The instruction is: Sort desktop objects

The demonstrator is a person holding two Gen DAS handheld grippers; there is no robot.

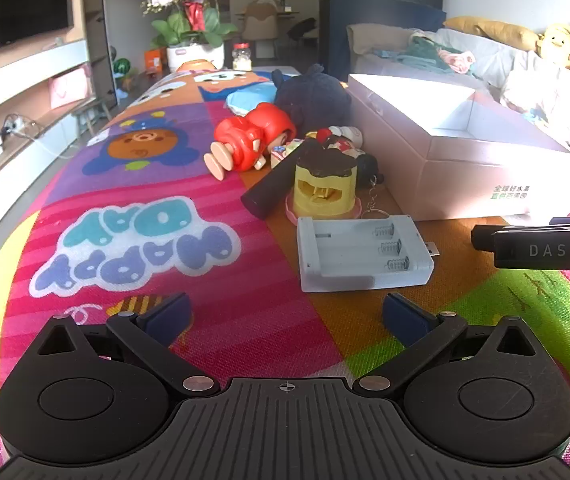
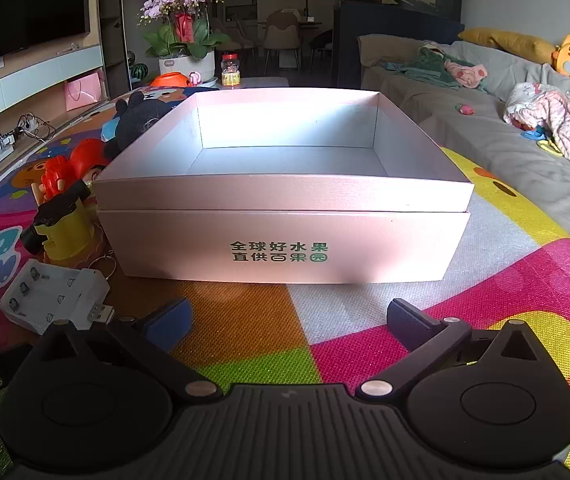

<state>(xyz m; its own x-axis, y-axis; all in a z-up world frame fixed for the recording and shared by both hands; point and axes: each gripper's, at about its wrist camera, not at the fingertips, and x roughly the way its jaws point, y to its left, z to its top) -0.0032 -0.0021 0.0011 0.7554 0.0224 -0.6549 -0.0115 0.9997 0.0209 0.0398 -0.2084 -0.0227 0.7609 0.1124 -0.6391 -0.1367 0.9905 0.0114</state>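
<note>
Plainly, both tools sit ready with nothing taken up: the left gripper [image 1: 285, 316] has its blue-padded fingers spread wide over bare mat, and the right gripper [image 2: 289, 320] is spread just as wide and empty. At twelve o'clock from the left gripper, near its tips, lies the white battery holder [image 1: 365, 254], a flat hard-plastic tray with three spring-lined slots and a metal USB plug at its right end; I judge it the easiest first pick, being closest and boxy. Beyond it, still around twelve, the clutter bunches together: a yellow cake-shaped toy [image 1: 325, 188] with a glossy brown top, a matte black cylinder [image 1: 273, 192] lying aslant against it, a shiny red figurine [image 1: 251, 142] on its side, and a dark plush toy [image 1: 313, 96]. At twelve o'clock of the right gripper stands the pink box [image 2: 285, 240], smooth card, open-topped and empty, probably set there to receive the items. Everything rests on the woven play mat [image 1: 145, 184].
</note>
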